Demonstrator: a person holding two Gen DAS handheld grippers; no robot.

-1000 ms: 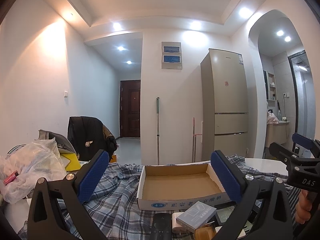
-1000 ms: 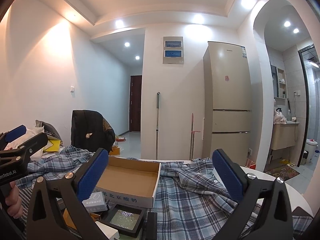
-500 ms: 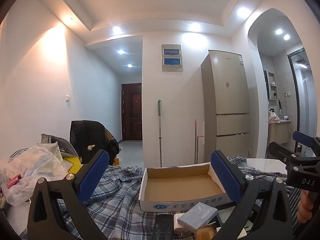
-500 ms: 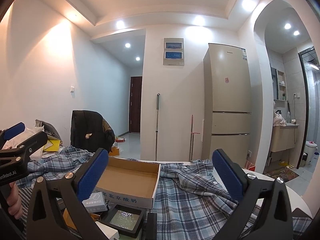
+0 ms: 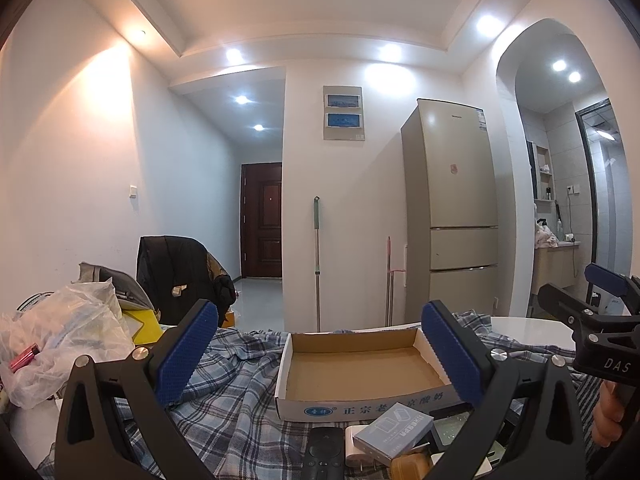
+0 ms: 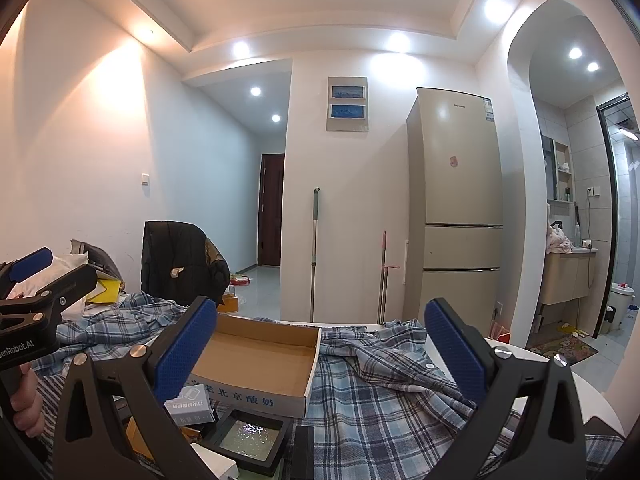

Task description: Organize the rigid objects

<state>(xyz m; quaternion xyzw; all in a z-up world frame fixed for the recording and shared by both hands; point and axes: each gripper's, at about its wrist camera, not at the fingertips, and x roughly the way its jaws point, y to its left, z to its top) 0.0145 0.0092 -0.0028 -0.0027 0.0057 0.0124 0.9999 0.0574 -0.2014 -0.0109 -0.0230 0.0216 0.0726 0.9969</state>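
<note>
An empty shallow cardboard box [image 5: 360,372] [image 6: 260,364] lies on a plaid cloth [image 5: 236,392] [image 6: 380,384]. In front of it sit a small grey-blue box [image 5: 394,430] [image 6: 190,406], a black remote [image 5: 323,454], a white plug [image 5: 354,446], a brown object [image 5: 410,466] and a black tray with a glassy inset [image 6: 250,438]. My left gripper [image 5: 320,352] hovers open above these items. My right gripper [image 6: 320,350] is open too, to the right of the cardboard box, holding nothing.
A crumpled plastic bag [image 5: 60,340] and yellow sheet [image 5: 142,324] lie at the left. A dark jacket hangs on a chair [image 5: 180,276]. White tabletop [image 5: 528,332] shows at right. A fridge [image 5: 452,224] and mops [image 5: 317,260] stand behind.
Both cameras have tilted up slightly, so the table items sit lower in view. Both grippers stay open and hold nothing.
</note>
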